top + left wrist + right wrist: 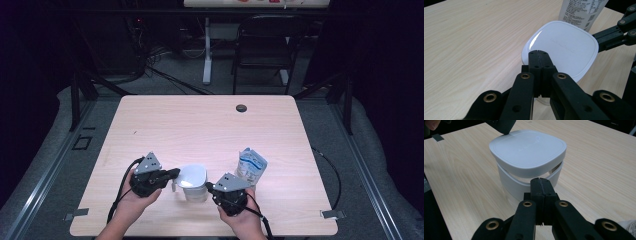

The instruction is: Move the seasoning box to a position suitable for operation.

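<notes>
Two grippers flanked one white lidded container [192, 182] near the table's [200, 125] front edge, a printed pouch [251, 166] standing just behind. Left gripper [538, 51]: jaws pressed together, empty, tips over the lid rim. Right gripper [541, 180]: jaws likewise together, empty, near the body. Risk: a closed-jaw nudge could likely tip or slide the light container, or topple the pouch

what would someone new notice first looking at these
The white lidded container near the front edge of the wooden table draws the eye, flanked by the left tool and right tool, both with jaws shut and pointing at it. Just right of it, farther back, stands a white and blue pouch.
</notes>
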The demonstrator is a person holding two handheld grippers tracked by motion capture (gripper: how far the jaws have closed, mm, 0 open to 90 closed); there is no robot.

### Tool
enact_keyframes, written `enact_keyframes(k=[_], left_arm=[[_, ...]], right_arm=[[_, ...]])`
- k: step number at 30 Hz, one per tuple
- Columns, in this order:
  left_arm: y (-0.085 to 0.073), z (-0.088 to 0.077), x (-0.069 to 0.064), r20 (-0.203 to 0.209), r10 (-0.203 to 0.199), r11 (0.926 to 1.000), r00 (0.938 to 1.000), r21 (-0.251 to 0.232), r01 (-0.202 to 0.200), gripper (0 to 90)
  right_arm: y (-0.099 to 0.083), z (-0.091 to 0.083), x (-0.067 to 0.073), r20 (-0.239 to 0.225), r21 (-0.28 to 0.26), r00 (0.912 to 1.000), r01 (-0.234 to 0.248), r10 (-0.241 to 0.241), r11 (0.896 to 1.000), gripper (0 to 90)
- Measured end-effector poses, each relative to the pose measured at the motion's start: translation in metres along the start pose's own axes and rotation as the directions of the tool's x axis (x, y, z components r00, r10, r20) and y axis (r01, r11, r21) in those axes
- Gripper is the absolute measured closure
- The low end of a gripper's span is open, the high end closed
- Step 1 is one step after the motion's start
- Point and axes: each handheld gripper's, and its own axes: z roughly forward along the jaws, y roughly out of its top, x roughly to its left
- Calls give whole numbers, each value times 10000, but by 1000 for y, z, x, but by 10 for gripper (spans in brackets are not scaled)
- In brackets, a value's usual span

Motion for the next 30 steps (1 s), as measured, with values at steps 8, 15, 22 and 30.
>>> enact_keyframes(k=[8,15,22,30], left_arm=[[0,0,0,62,-23,10000,10000,-71,24,900],[-1,-2,1,41,-83,10000,10000,-23,83,879],[-5,-12,8,-334,-275,9995,9991,-184,269,843],[-14,-18,11,-440,-400,9990,9982,-199,392,788]], right_arm=[[0,1,1,-26,-73,10000,-35,35,10000,900],[1,0,1,-38,-137,10000,-41,40,9999,900],[3,-1,2,-66,-175,10000,4,-5,9998,900],[9,-3,2,-140,-340,9999,85,-90,9994,900]])
